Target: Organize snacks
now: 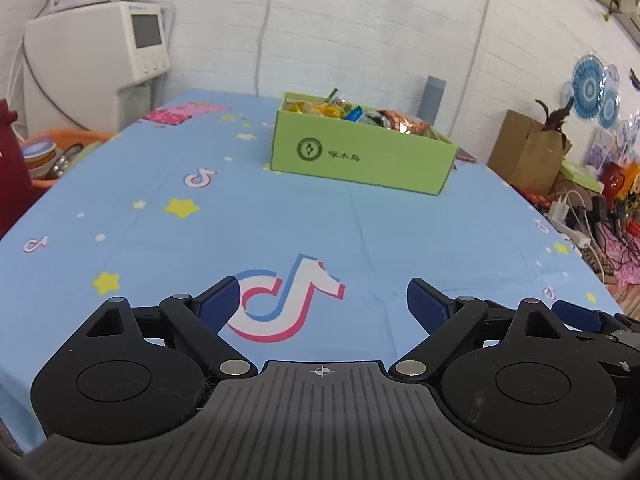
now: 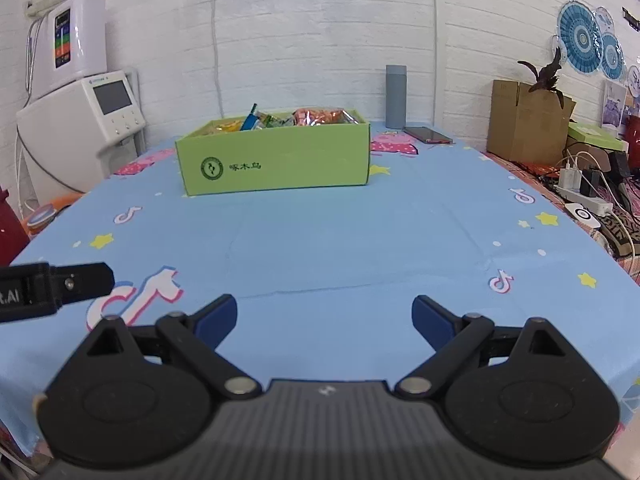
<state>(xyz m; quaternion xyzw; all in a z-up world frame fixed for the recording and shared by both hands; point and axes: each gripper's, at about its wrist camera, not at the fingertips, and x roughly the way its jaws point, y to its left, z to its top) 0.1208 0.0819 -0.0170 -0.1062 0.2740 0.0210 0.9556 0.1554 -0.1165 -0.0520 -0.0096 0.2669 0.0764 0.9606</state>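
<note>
White painted brick closes the far side of the room behind a desk (image 2: pixel 320 248) spread with a smooth pale blue cloth printed with yellow stars, music-note logos and pink cartoon pigs.

Both claws hang low over the near edge of the desk, released and holding nothing. The left claw (image 1: pixel 324 304) has its blue-padded fingers spread wide over a large note logo on the cloth. The right claw (image 2: pixel 324 318) is spread just as wide over bare blue cloth; in its view the black tip of the left claw pokes in from the left edge.

Well beyond both claws, toward the far side of the desk, stands the box (image 2: pixel 276 160): a rectangular green cardboard tray, matte, with a round dark green emblem and Chinese characters on its near wall. It lies straight ahead of the right claw and ahead and slightly right of the left one. Snacks (image 2: pixel 316 117) fill it, crinkly glossy packets in orange, yellow, blue and green rising above the rim.

Right of the box, at the far edge, a grey cylinder (image 2: pixel 396 96) stands upright with a dark phone (image 2: pixel 428 135) lying flat beside it. Off the desk to the left is a white machine (image 2: pixel 96 120) with a small screen; to the right, a brown carton (image 2: pixel 524 124).
</note>
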